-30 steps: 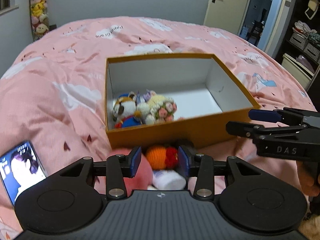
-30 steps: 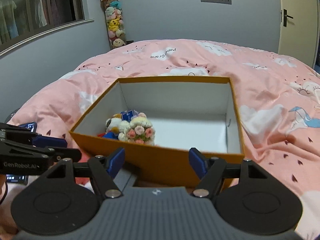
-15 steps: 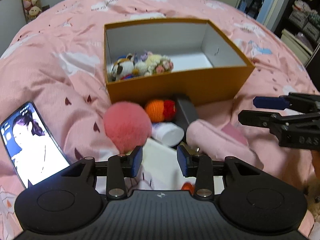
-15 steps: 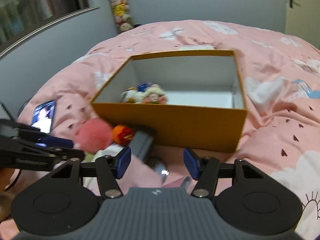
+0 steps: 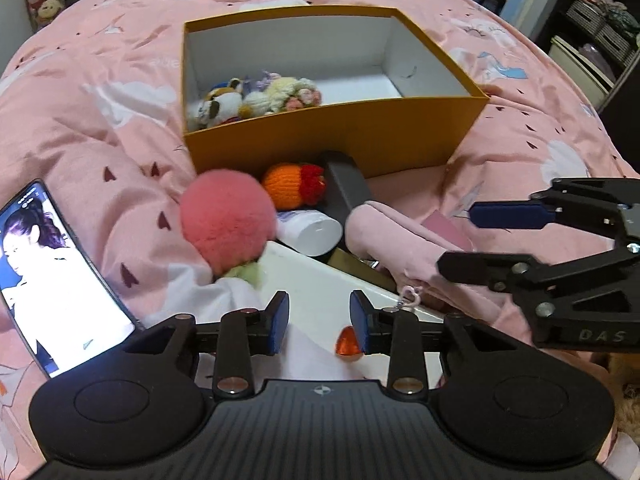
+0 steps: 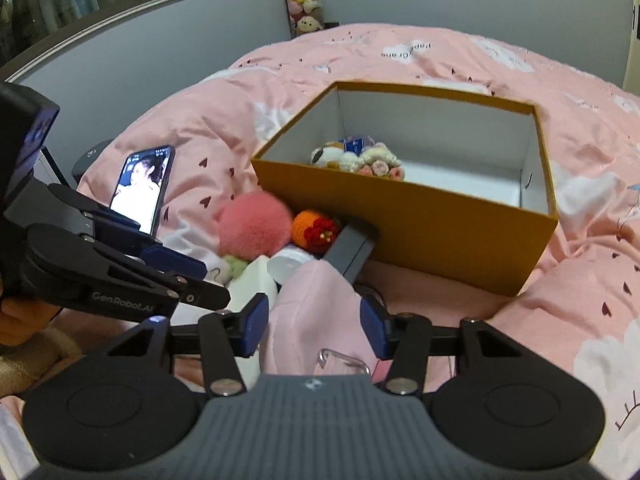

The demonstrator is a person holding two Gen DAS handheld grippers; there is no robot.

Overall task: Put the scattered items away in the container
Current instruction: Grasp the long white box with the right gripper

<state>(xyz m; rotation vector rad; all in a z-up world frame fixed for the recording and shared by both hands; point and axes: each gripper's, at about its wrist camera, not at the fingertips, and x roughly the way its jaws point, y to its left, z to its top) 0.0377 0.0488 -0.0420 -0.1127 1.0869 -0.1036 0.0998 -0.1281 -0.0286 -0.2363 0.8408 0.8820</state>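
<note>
The left gripper (image 5: 314, 322) fills the bottom of the left wrist view, its jaws partly apart and closing. Between the blue pads lies only the flat white box (image 5: 320, 284) and white cloth; they press on nothing. A small orange-red heart-shaped piece (image 5: 347, 342) sits just beside the right-hand pad, half hidden by it.

The right gripper (image 6: 314, 322) sits low in the right wrist view, jaws about half apart and closing around the soft pale pink pouch (image 6: 316, 312). The pouch lies between the pads, but whether they already press on it cannot be told. A clear plastic edge (image 6: 342, 358) shows just above the gripper body; what it belongs to is unclear.

The orange cardboard box with white inside (image 5: 332, 136) stands on the pink cloud-print bedcover (image 5: 100, 112), in the upper middle of both views. Small crocheted and plush toys (image 5: 256, 98) lie in its left corner. Against its near wall, scattered, lie the fluffy pink pompom (image 5: 228, 226), the orange and red knitted toy (image 5: 296, 184), a grey rectangular case (image 5: 346, 192) and a white tube (image 5: 312, 230), each partly covered by its neighbours.

A lit smartphone (image 5: 52, 280) lies at the left edge.
</note>
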